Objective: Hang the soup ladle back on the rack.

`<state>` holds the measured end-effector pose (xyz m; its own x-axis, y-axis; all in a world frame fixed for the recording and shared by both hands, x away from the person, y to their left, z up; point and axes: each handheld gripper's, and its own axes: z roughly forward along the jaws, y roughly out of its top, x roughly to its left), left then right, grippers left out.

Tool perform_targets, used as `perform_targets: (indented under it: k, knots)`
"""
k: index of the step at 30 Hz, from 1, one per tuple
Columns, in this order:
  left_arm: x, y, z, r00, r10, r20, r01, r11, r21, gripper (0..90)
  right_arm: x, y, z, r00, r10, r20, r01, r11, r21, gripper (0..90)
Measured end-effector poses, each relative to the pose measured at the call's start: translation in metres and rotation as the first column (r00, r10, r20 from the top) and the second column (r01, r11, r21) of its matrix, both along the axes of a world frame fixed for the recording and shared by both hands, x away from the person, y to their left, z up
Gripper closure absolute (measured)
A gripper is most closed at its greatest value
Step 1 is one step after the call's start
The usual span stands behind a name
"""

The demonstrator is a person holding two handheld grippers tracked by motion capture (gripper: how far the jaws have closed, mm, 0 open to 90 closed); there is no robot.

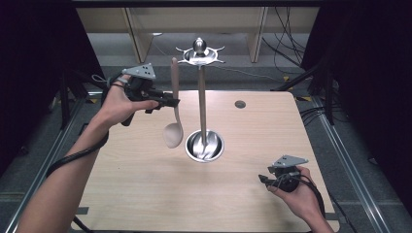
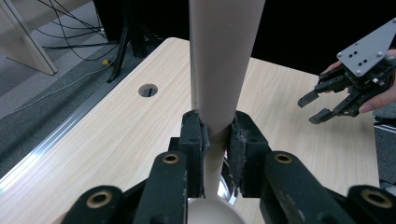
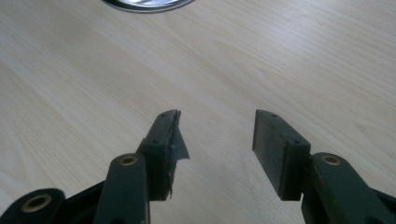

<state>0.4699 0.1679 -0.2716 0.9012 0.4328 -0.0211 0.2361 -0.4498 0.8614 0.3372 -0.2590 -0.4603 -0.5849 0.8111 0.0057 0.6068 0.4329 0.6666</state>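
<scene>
Left gripper (image 1: 171, 102) raised above table (image 1: 145, 194), forearm angled up, jaws pinching beige spoon (image 1: 174, 109) by handle, bowl down, just left of steel stand (image 1: 202, 97). Right gripper (image 1: 265, 179) low at near right corner, jaws spread, nothing between.

High view looks forward and down over the whole surface (image 1: 145, 194). Both tong views sit close, sharing the wood and the stand's steel base (image 3: 144, 4).
</scene>
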Motion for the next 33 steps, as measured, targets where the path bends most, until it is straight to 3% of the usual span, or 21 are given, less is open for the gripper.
perform_targets:
  k: [16, 18, 33]
  knots:
    - [0.0027, -0.0028, -0.0009, 0.9999, -0.008, -0.006, 0.008, 0.9999, 0.013, 75.9, 0.0001, 0.0, 0.0002, 1.0, 0.003, -0.002, -0.003, 1.0, -0.004, 51.4]
    - [0.003, -0.0029, -0.0008, 1.0, -0.008, -0.005, 0.008, 0.9999, 0.014, 75.9, -0.0021, 0.0018, 0.0004, 0.9996, -0.021, -0.021, 0.021, 1.0, 0.01, 51.4]
    - [0.0049, -0.0084, 0.0001, 0.9999, -0.014, -0.004, 0.014, 0.9997, 0.022, 75.9, 0.0008, -0.0009, -0.0005, 0.9998, 0.009, 0.016, -0.009, 1.0, -0.005, 51.5]
